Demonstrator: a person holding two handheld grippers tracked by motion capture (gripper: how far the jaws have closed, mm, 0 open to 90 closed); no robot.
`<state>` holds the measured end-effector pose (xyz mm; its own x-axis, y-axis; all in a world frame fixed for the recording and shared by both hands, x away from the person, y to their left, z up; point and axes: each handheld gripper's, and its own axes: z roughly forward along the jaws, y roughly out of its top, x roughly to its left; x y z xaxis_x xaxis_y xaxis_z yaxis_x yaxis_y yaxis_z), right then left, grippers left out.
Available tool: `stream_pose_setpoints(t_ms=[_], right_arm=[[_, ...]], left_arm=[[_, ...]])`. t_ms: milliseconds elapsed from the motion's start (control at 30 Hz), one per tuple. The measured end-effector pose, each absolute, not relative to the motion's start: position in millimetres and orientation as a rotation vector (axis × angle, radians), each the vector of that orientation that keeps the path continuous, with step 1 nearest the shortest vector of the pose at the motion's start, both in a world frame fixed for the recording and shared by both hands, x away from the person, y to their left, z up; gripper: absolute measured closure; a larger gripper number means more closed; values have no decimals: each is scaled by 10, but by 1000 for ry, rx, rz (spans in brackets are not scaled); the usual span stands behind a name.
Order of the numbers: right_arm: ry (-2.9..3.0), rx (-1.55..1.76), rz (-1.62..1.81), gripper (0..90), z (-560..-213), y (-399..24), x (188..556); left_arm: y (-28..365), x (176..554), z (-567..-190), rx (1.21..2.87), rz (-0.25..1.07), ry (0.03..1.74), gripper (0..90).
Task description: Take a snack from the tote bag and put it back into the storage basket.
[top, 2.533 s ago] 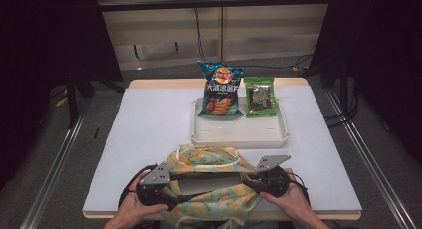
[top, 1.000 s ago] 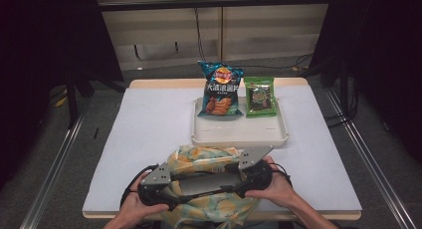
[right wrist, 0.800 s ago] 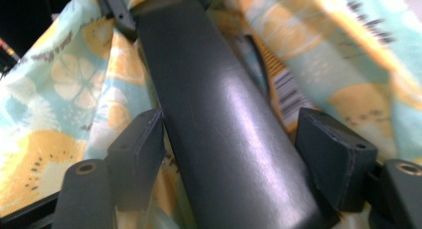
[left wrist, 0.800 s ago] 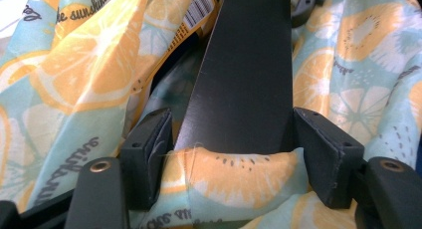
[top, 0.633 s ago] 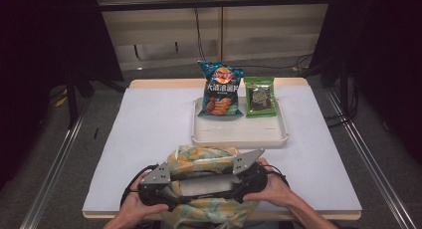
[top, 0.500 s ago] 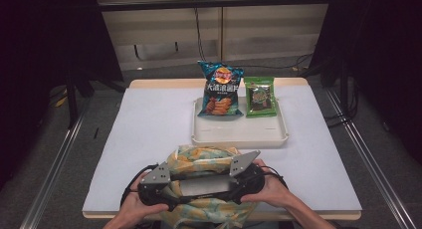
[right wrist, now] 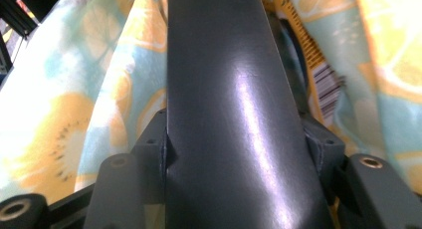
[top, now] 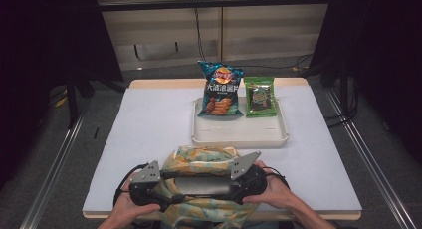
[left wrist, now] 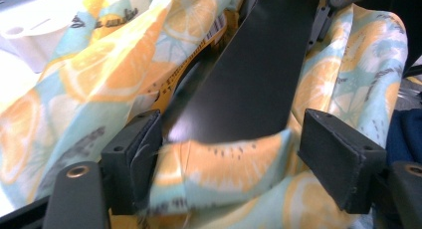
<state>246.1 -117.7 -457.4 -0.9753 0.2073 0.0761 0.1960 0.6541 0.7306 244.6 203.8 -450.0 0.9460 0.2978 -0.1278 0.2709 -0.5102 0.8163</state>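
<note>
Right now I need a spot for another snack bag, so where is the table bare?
The white table cover is bare left of the cream tray, and in a narrower strip to its right. The tray's near half is free too. The near edge is crowded: the citrus-print fabric bag with both tools.

The bench (top: 149, 139) has a white top with a pale wooden edge that shows at the far side and the near side. A cream tray (top: 239, 134) lies directly on it, a little right of the middle and toward the far side. A cloth bag (top: 199, 162) with an orange-slice pattern rests on the near part of the bench and reaches over its near edge. The tray and the bag are near each other but not touching.
</note>
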Motion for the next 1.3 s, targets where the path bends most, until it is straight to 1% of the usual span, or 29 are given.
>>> stream_pose_setpoints(t_ms=[100, 300, 467, 767, 933, 1033, 1100, 1200, 1300], right_arm=[[2826, 372, 1285, 432, -4532, -1232, 2469], [2788, 394, 1339, 432, -4460, -1304, 2455], [2757, 414, 1389, 433, -4377, -1333, 2458], [2724, 416, 1415, 433, -4272, -1321, 2453], [2707, 419, 1443, 433, -4225, -1319, 2461], [2702, 411, 1456, 433, -4190, -1311, 2453], [2685, 414, 1471, 434, -4146, -1315, 2458], [2651, 428, 1490, 434, -4076, -1314, 2482], [2623, 445, 1495, 434, -4016, -1295, 2521]], left_arm=[[2079, 2466, -4486, 2129, 30, 416, 223], [2114, 2478, -4497, 2136, 14, 407, 254], [2121, 2468, -4498, 2140, 1, 395, 335], [2126, 2478, -4479, 2120, 12, 412, 340], [2091, 2485, -4508, 2125, -11, 407, 343], [2094, 2480, -4500, 2132, -6, 404, 358], [2097, 2479, -4501, 2133, 1, 407, 394], [2089, 2477, -4502, 2139, 5, 399, 414], [2078, 2469, -4507, 2136, -1, 404, 417]])
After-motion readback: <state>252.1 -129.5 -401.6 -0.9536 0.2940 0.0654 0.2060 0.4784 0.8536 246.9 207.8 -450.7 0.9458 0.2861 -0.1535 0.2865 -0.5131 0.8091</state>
